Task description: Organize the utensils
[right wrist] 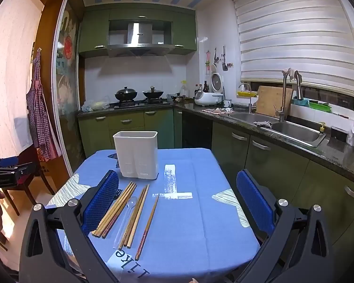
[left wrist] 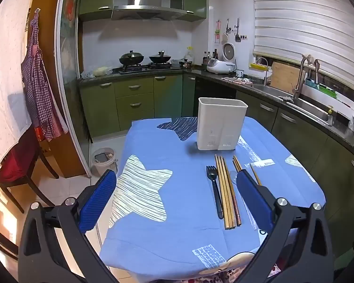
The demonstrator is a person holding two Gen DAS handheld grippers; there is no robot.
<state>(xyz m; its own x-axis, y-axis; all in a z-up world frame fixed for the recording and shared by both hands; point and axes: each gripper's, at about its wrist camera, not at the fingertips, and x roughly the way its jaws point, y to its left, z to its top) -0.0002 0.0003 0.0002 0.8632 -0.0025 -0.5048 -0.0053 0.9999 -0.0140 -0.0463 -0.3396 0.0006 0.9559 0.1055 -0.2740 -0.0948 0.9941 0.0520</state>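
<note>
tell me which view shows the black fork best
The left wrist view: the black fork lies in full sight, tines to handle, left of the chopsticks on the blue tablecloth. In the right wrist view only its tines peek out behind that gripper's left finger.

**A lived-in home kitchen**

Green cabinets (right wrist: 127, 120) run under a dark counter. Two lidded woks (left wrist: 131, 57) sit on the gas stove beneath a steel range hood (left wrist: 148, 2). A rice cooker (right wrist: 208, 97), double sink (right wrist: 292, 129) and hanging checked apron (left wrist: 39, 80) complete it.
</note>
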